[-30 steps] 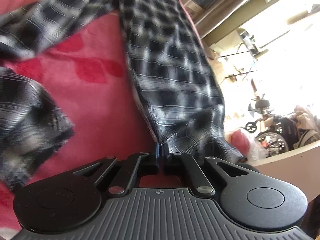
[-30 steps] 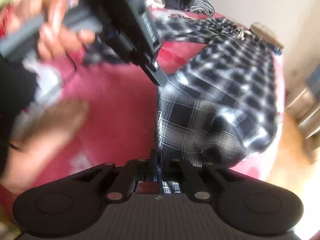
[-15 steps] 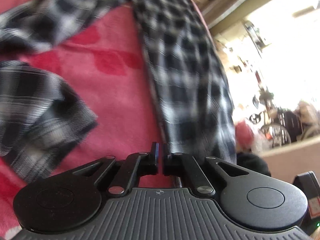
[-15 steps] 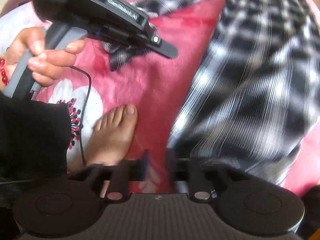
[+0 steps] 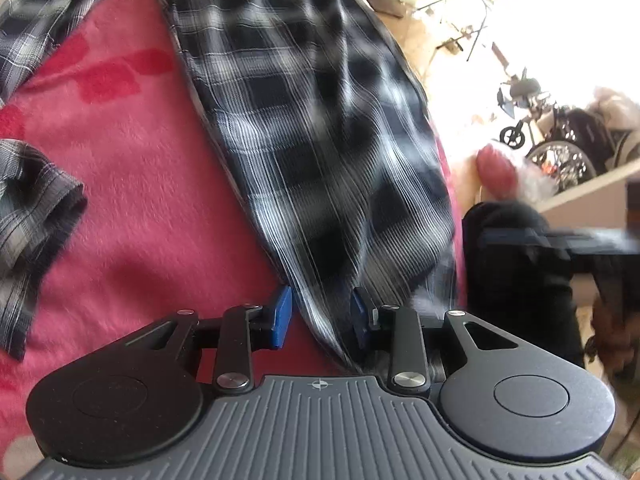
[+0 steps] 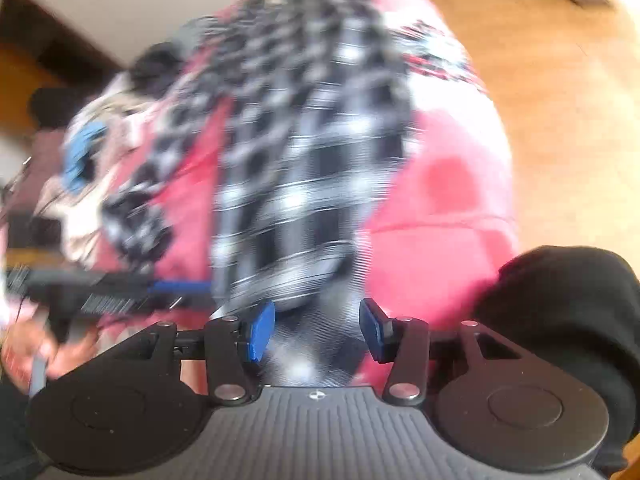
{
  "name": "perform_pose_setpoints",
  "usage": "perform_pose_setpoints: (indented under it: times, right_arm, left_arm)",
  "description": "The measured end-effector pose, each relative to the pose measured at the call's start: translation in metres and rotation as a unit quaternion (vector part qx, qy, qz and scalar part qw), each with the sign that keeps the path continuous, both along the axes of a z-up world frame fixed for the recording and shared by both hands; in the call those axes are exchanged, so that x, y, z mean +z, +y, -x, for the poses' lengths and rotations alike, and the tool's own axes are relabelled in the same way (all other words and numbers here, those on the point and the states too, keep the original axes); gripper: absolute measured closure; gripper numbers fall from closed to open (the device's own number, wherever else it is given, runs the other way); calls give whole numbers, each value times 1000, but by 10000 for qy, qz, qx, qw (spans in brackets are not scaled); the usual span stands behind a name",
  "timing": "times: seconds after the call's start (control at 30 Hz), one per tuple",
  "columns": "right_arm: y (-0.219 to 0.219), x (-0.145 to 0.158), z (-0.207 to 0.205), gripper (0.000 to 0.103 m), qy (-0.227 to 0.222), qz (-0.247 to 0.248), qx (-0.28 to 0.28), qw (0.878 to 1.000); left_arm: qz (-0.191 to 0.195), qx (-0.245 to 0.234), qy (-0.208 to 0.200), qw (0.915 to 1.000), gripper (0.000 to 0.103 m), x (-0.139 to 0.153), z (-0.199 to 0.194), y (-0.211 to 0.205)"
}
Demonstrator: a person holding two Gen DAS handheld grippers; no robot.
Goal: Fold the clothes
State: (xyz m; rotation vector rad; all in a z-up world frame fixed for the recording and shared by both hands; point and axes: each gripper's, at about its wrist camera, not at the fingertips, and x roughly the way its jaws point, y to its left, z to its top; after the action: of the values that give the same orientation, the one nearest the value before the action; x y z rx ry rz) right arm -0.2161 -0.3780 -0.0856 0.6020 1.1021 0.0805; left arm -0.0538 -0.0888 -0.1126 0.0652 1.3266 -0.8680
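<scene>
A black-and-white plaid shirt (image 5: 304, 112) lies folded lengthwise on a pink blanket (image 5: 132, 200). Its near corner runs between the blue pads of my left gripper (image 5: 322, 312), whose jaws stand apart. A loose plaid sleeve (image 5: 28, 200) lies at the left. In the blurred right wrist view the same shirt (image 6: 304, 168) stretches away over the blanket (image 6: 436, 216), and its near end lies between the parted pads of my right gripper (image 6: 316, 330). The left gripper also shows at the lower left of the right wrist view (image 6: 120, 288).
The bed edge drops to a wooden floor (image 6: 552, 60) on the right. A black-clad limb (image 6: 568, 312) sits at the right of the right gripper. A wheelchair (image 5: 560, 148) and clutter stand beyond the bed. More clothes (image 6: 104, 120) lie at the far end.
Both grippers have opened from shut, letting the shirt's edge go. The right gripper has swung round and now looks along the shirt from its near end.
</scene>
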Motion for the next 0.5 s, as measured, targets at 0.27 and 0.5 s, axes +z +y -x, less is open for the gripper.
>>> perform_pose_setpoints:
  times: [0.27, 0.5]
  right_arm:
    - [4, -27, 0, 55, 684, -378, 223, 9967]
    - [9, -51, 27, 57, 1375, -1744, 80, 9750]
  left_arm:
    - [259, -425, -1141, 9922, 72, 33, 19, -10]
    - [-6, -1930, -2594, 9463, 71, 44, 58, -25]
